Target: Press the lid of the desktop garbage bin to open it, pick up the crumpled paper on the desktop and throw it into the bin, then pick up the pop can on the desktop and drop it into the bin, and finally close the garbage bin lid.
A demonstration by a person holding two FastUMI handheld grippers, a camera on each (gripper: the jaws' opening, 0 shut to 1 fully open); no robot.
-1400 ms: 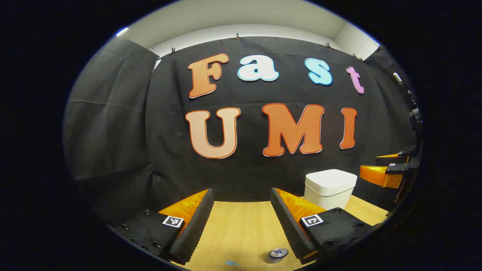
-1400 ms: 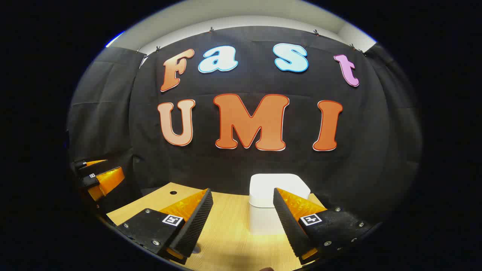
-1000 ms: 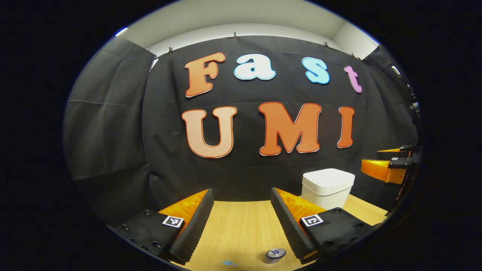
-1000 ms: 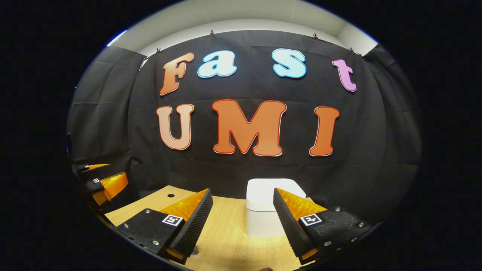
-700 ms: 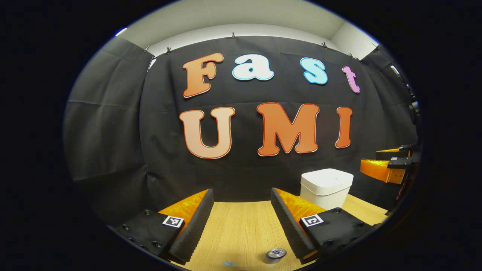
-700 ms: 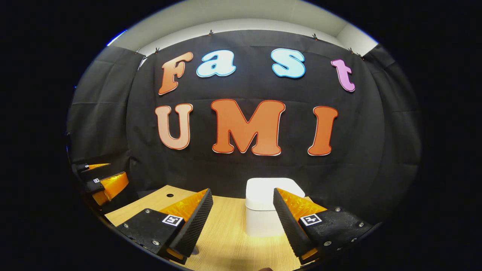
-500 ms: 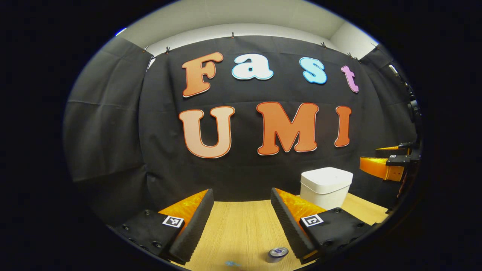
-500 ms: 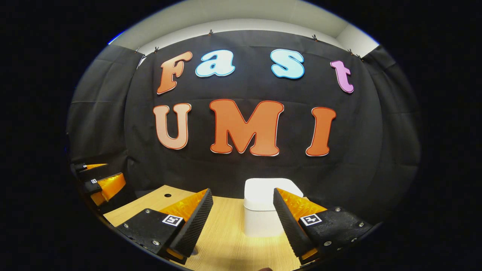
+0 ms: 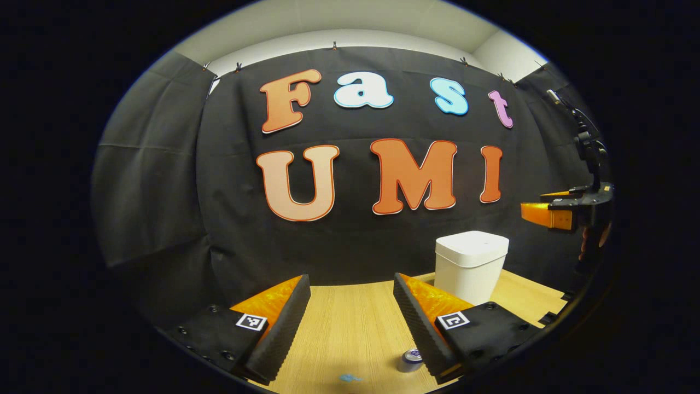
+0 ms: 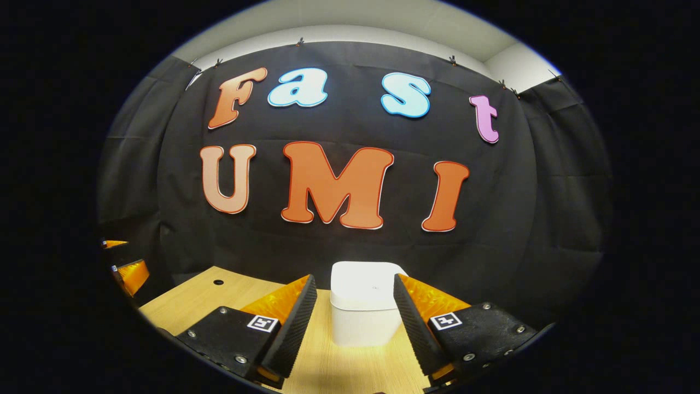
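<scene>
While the bin [image 10: 363, 309] sits on the desk [image 10: 350, 366] with its lid [image 10: 365, 290] down, the right gripper [image 10: 354, 323] is held in the air in front of it, fingers spread wide, nothing pinched or touched. In the right gripper view the bin is framed right between the two fingers, but farther back, so no contact there.

In the left gripper view the left gripper [image 9: 351, 323] is also spread wide and empty, kept above the desk [image 9: 350, 328]. The can [image 9: 410, 360] is seen standing upright near the bottom edge, just beside the inner side of one finger; whether they touch can't be told. A small blue speck [image 9: 348, 377] is spotted on the wood near it, too tiny to make out. The bin [image 9: 470, 265] is seen off to the right near the wall, and the right gripper [image 9: 552, 210] is seen at the far right edge, raised higher than the lid.
</scene>
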